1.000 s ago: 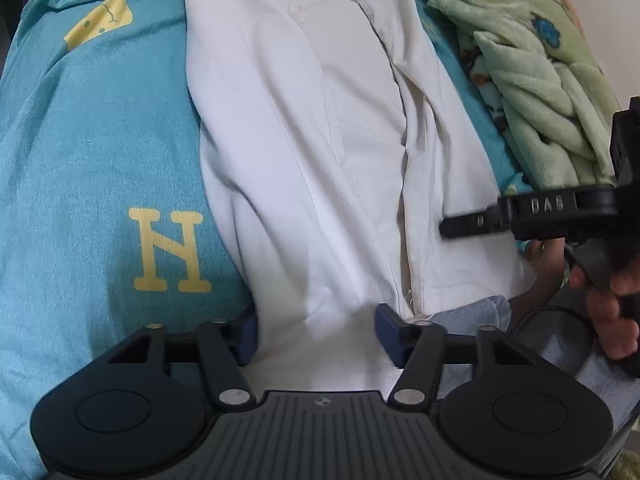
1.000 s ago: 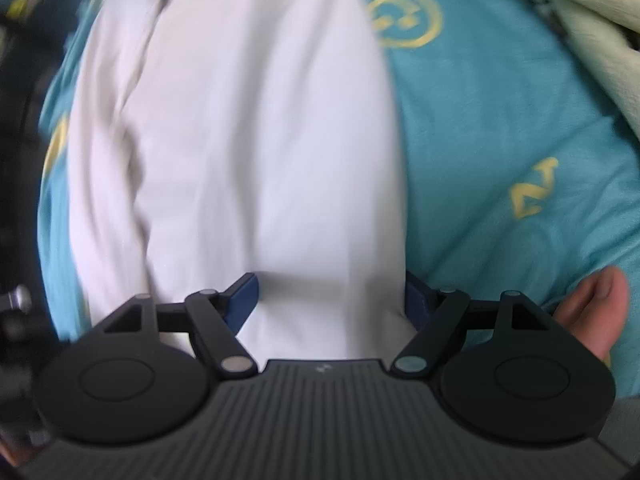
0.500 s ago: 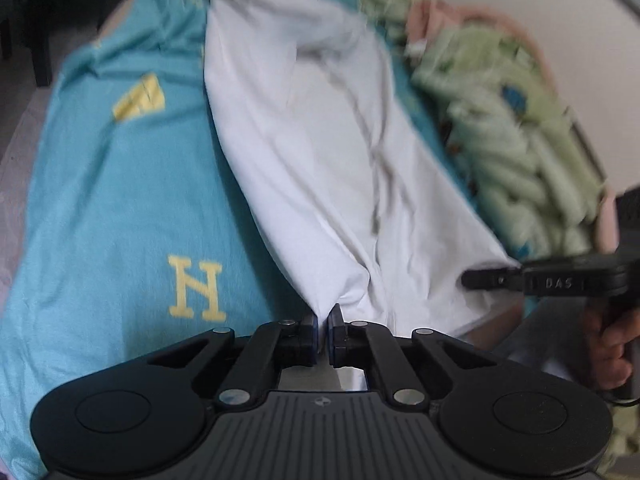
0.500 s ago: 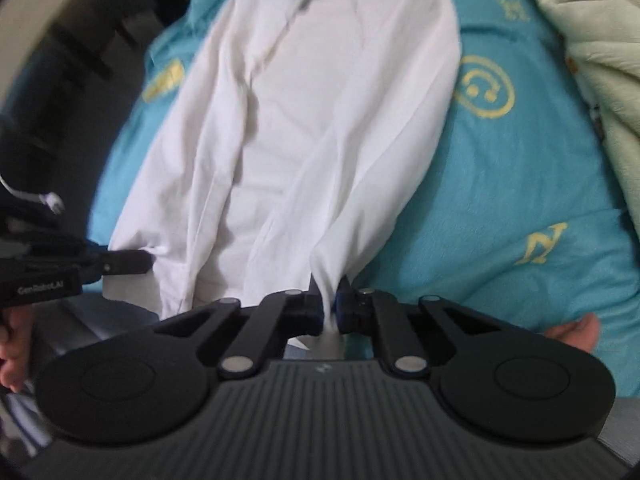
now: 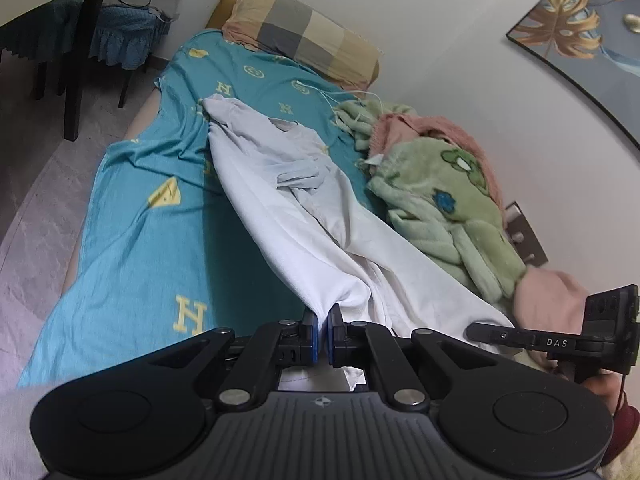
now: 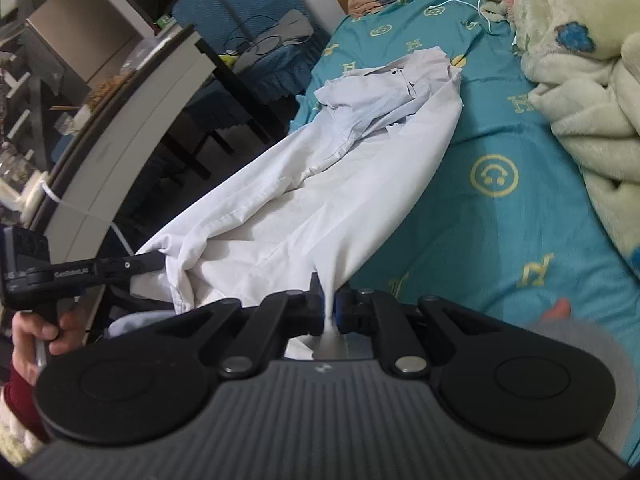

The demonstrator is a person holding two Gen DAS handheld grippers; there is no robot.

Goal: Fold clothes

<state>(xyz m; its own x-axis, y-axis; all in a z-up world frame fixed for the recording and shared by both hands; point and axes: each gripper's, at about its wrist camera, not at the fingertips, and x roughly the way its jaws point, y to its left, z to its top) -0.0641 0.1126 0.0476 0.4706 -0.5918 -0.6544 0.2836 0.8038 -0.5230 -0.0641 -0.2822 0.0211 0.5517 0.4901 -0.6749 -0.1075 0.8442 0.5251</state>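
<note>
A white shirt [image 5: 304, 216] [image 6: 320, 184] stretches along a bed covered by a teal sheet [image 5: 160, 248] [image 6: 480, 200]. Its near hem is lifted off the sheet while the collar end still rests far up the bed. My left gripper [image 5: 323, 332] is shut on the hem's left corner. My right gripper [image 6: 329, 308] is shut on the right corner, cloth pinched between its blue pads. In the left wrist view the right gripper [image 5: 492, 336] shows at the right edge; the left gripper [image 6: 152, 260] shows at the left of the right wrist view.
A green plush blanket [image 5: 448, 216] [image 6: 580, 80] over pink cloth lies along the wall side of the bed. A checked pillow [image 5: 304, 32] sits at the head. A white cable [image 5: 344, 98] crosses the sheet. A dark table [image 6: 120, 120] and blue-covered chairs [image 5: 120, 28] stand beside the bed.
Both grippers went from open around the shirt's hem to shut on it, then rose and pulled back, lifting the hem off the bed and stretching the shirt.
</note>
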